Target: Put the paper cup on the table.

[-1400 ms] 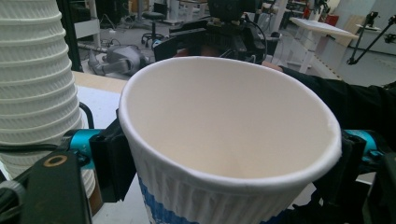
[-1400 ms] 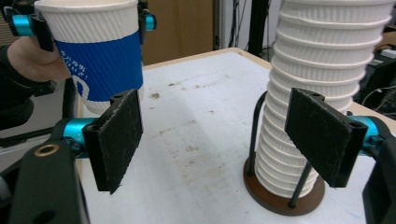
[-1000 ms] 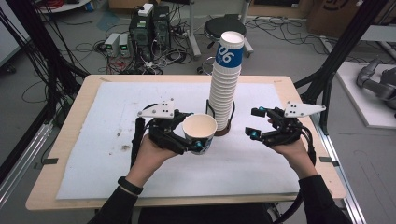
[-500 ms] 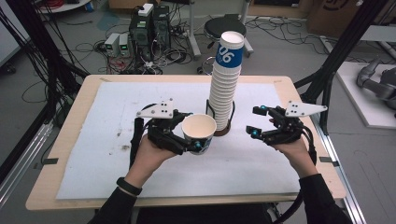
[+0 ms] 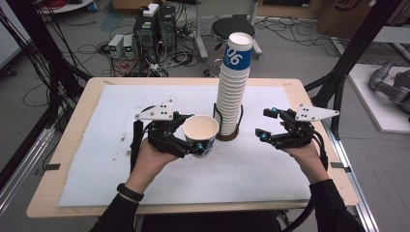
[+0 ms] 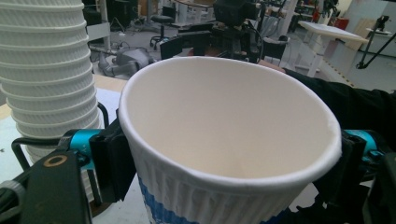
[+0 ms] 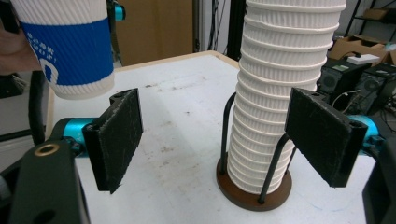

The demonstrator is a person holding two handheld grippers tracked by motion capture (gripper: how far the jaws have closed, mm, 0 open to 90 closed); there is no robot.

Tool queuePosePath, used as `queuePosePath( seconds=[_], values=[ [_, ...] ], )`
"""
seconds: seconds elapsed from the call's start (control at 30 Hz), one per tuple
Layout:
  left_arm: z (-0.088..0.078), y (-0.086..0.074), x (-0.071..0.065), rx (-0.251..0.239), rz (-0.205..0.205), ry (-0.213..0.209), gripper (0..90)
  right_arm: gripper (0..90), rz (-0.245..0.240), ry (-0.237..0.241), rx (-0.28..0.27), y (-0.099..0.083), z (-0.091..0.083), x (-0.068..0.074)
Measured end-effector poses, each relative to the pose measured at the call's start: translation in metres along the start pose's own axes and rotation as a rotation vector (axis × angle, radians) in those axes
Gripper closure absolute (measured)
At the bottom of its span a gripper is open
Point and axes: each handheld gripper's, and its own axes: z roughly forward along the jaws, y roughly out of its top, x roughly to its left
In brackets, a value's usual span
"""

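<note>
So in the high view, the left gripper (image 5: 197, 140) has its jaws clamped on a single cup (image 5: 200, 135), one pad on each side of the cup wall, mouth facing up. The cup sits lifted off the white mat (image 5: 121, 159), roughly mid-table, just left of the stack (image 5: 233, 82) of cups standing in a wire holder (image 5: 227, 131). The stack is toward the far edge of the tabletop, about centered between left and right edges. The cup and the stack look very close, but I can't tell if they touch. The right gripper (image 5: 265, 124) hovers on the other side of the stack, closer to the right edge, jaws spread apart with nothing in them, pointing at the holder's base.

Left gripper view: the cup (image 6: 224, 135) takes up most of the frame, open mouth toward the camera, empty inside. Both black pads press against its ribbed wall just under the rim, one at each side. The stack (image 6: 46, 70) is right behind on the left. Farther off you can see the right gripper (image 6: 224, 28).

Right gripper view: its own jaws stand wide open and hold nothing. Between them, farther off, is the bottom of the stack (image 7: 280, 93) in the holder (image 7: 254, 186), sitting closer to the right-hand pad. The held cup (image 7: 70, 46), with a blue band, hangs in the upper left corner, above the table and beyond the left-hand pad.
</note>
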Motion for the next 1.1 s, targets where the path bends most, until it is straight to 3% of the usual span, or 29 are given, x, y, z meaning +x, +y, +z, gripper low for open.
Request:
queuePosePath(
  seconds=[0.43,0.83,1.1],
  values=[
    [-0.019,-0.006,0.016,-0.007,0.002,0.103,21.7,19.6,0.004,-0.01,0.008,-0.001,0.0,-0.002],
    [-0.036,-0.018,0.034,0.025,0.011,0.237,21.5,19.6,0.01,-0.015,0.011,-0.002,0.0,-0.003],
    [-0.049,-0.022,0.044,0.007,0.0,0.305,21.5,19.5,0.014,-0.013,0.015,-0.002,0.001,-0.003]
  ],
)
